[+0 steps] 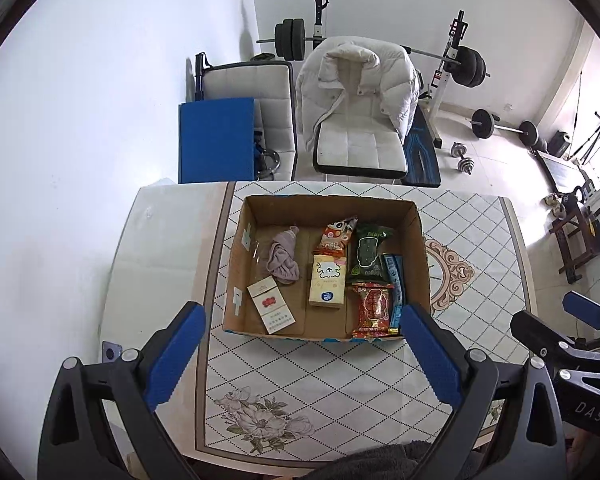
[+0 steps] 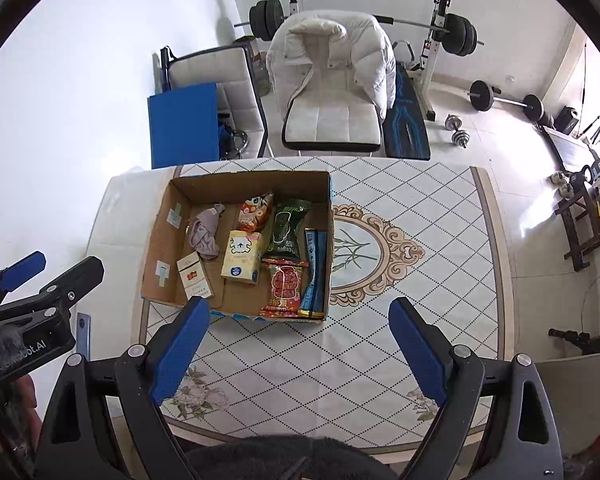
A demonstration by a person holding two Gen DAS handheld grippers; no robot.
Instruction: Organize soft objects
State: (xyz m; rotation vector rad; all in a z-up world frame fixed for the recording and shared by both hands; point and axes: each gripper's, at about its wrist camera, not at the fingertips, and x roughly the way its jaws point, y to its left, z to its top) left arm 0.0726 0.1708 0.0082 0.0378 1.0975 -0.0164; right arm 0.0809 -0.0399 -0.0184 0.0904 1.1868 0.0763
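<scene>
Two claws hang above the near edge of the counter (image 1: 332,364), both spread wide and grasping nothing. The left claw (image 1: 304,316) shows its blue pads (image 1: 176,356) on either side of the near wall of a cardboard box (image 1: 328,202); the right claw (image 2: 300,312) is over the bare patterned cloth just beside the box's near right corner.

The box sits toward the counter's far left part, open on top. Along its right wall lies a blue sachet strip (image 1: 394,280), with a red snack packet (image 1: 374,306) beside it at the near right corner. A dark green packet (image 1: 368,254) and an orange snack bag (image 1: 336,236) lie toward the far wall. A yellow tissue pack (image 1: 328,282) rests in the middle. A crumpled mauve cloth (image 1: 283,258) lies left of centre, and a white and red cigarette pack (image 1: 271,308) is near the near left corner, close by the cloth.

Beyond the counter's far edge a white padded jacket (image 1: 356,84) drapes over a chair (image 1: 360,148).
</scene>
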